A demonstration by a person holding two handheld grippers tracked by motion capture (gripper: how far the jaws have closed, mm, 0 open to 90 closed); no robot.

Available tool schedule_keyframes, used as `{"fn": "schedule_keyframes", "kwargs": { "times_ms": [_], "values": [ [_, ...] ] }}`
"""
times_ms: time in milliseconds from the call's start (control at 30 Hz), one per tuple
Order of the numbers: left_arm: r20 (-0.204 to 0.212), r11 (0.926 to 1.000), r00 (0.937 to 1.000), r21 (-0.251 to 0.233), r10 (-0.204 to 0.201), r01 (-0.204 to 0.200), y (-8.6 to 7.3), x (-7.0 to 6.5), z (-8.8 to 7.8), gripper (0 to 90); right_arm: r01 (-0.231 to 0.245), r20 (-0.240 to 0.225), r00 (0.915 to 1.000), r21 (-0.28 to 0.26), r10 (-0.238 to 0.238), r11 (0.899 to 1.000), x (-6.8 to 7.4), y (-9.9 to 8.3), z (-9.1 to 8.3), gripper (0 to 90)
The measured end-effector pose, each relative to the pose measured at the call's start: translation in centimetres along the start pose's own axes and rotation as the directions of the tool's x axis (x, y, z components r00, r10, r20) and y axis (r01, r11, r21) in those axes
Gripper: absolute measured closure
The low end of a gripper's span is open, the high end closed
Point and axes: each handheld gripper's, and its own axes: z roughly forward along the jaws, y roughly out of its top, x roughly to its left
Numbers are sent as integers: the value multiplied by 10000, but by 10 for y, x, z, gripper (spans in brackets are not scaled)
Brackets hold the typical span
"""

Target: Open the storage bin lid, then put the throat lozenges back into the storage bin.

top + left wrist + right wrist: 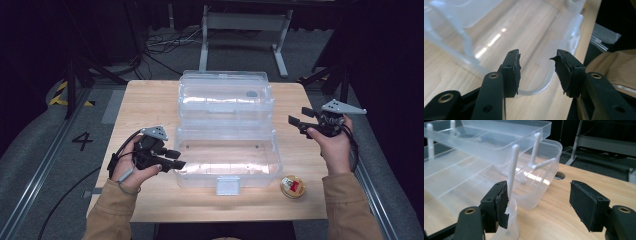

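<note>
The left gripper (176, 159) sits at the near left corner of the clear plastic box (227, 150), its jaws spread with nothing between the pads. In the left gripper view those jaws (537, 72) frame the rounded corner of the box's lower tub, the rim curving just beyond the pads and not touching them; that view also brings in a tan sleeve (614, 67) at the right, and the worn, frayed rubber on the pads. The right gripper (296, 122) is held off the box's right side, near the raised tray level, jaws likewise spread and empty. In the right gripper view its jaws (539, 206) look along the box's end: a thin white hinge arm (512, 170) rises just beyond the left pad, linking the lower tub to the upper tray (499, 142), a detail that the high view leaves too faint to read. The high view gives what neither gripper view does: the box stands open in the middle of the wooden table (150, 100), lid and tray folded back toward the far edge, its grey latch (227, 186) on the near wall, and a small round yellow and red object (293, 186) lying just off its near right corner
</note>
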Motion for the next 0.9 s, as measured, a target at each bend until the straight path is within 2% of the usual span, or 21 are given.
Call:
{"fn": "schedule_keyframes", "kwargs": {
  "times_ms": [133,233,300,400,533,700,900],
  "values": [
    [-325,9994,9991,-215,-289,283,-3,6,-6,537,-45,-409,9992,52,47,10000,4,-6,-12,329],
    [-496,9977,9973,-435,-536,514,-5,11,-10,537,25,-404,9992,194,-17,9998,4,-8,-22,335],
    [-530,9972,9968,-480,-596,571,-6,13,-12,537,-116,-428,9990,62,119,9999,3,-8,-28,334],
    [-582,9965,9961,-549,-662,630,-8,15,-14,537,-91,-389,9992,290,102,9995,4,-10,-33,329],
    [-626,9956,9954,-650,-719,678,-8,18,-17,537,-116,-664,9977,578,154,9983,4,-13,-40,299],
    [-729,9942,9936,-700,-868,818,-7,24,-18,537,-152,-735,9971,754,207,9970,4,-17,-52,287],
    [-998,9936,9897,-572,-1027,974,-6,28,-15,531,-97,-688,9975,1108,174,9938,1,-21,-60,293]
  ]
}}
